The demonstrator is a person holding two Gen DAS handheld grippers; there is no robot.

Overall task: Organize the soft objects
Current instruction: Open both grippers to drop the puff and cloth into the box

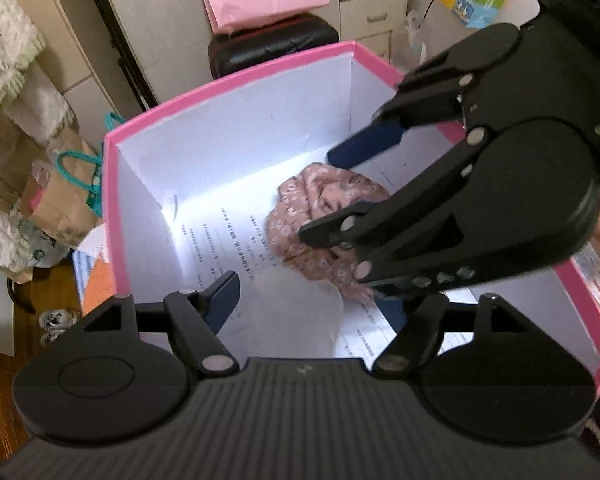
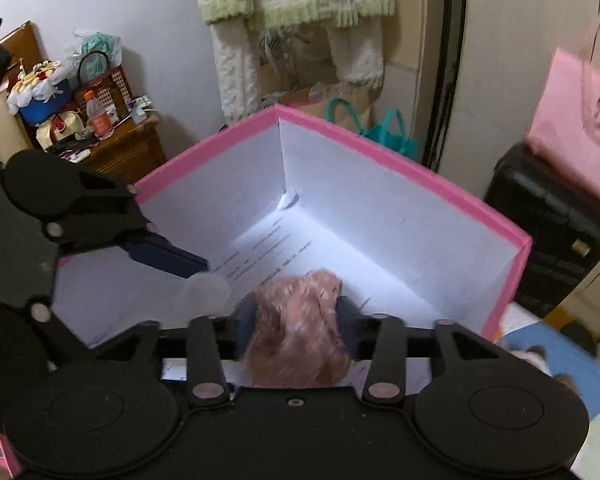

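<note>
Floral cloth (image 2: 300,336) between pads of right claw (image 2: 298,330), spread, on pink box (image 2: 400,152) floor | left claw (image 1: 312,300) spread, beside, empty | right nearer

- A pink box (image 1: 228,84) with white inner walls carries the things; the left claw (image 1: 300,300) and the right claw (image 2: 296,312) both point down into it.
- A printed paper sheet (image 1: 228,248) lines the box floor, just ahead of the left claw.
- A bunched pink floral cloth (image 1: 324,200) lies on that sheet, between the right claw's parted fingers and ahead-right of the left claw.
- A pale translucent lump (image 1: 296,308) sits between the left claw's spread fingers; whether it rests on the sheet cannot be told.
- Loose papers (image 1: 90,264) poke out beneath the box, left of the left claw.
</note>
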